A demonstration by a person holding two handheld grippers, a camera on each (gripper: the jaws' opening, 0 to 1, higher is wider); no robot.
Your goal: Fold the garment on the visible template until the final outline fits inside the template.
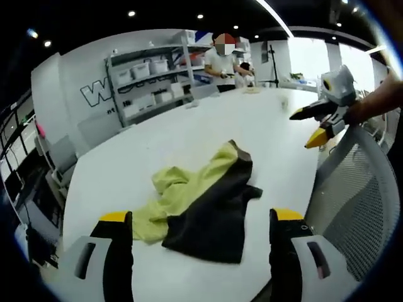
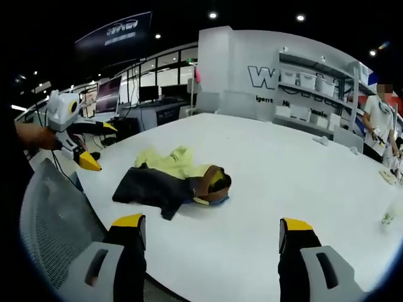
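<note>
A crumpled garment (image 1: 204, 204), yellow-green and dark grey, lies bunched on the white table (image 1: 189, 135). My left gripper (image 1: 201, 216) hovers open just in front of it, with nothing between its yellow-tipped jaws. In the right gripper view the same garment (image 2: 170, 179) lies left of centre, with a bluish edge under its right end. My right gripper (image 2: 212, 223) is open and empty, held back from the cloth. Each gripper also shows in the other view, hand-held over the table edge with jaws apart: the right gripper (image 1: 306, 129) and the left gripper (image 2: 101, 146).
A grey mesh chair back (image 1: 359, 189) (image 2: 56, 220) stands against the near table edge between the grippers. Shelves with white bins (image 1: 151, 75) (image 2: 308, 82) line the far wall. A person (image 1: 223, 60) (image 2: 381, 119) stands at the table's far end. Small items (image 2: 387, 217) lie there.
</note>
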